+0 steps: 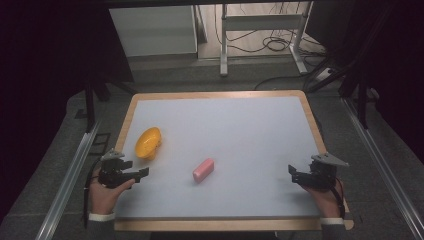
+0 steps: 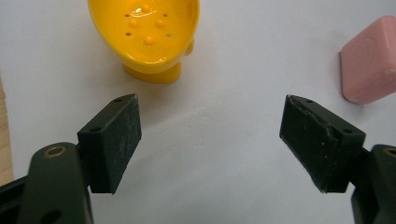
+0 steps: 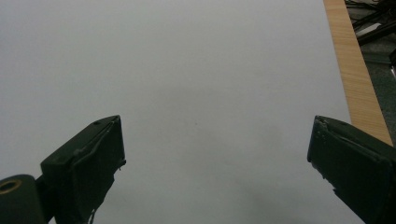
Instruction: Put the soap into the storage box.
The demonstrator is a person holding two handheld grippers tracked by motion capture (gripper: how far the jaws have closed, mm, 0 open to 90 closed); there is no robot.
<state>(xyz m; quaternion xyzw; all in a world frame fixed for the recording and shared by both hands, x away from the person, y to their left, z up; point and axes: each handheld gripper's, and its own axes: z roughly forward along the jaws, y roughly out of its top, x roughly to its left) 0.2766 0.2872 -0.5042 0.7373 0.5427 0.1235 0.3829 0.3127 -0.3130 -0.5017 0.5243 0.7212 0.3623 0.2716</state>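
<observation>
Pink soap bar (image 1: 203, 169) flat mid worktop (image 1: 250, 130), just right of yellow soap dish (image 1: 148, 142). Prob rigid, light, slick; best pinched across short sides. Left claw (image 2: 210, 140) & right claw (image 3: 215, 163) both spread wide, empty.

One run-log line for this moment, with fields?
left gripper: open, empty | right gripper: open, empty | yellow soap dish: on table, untouched | pink soap bar: on table, untouched
</observation>
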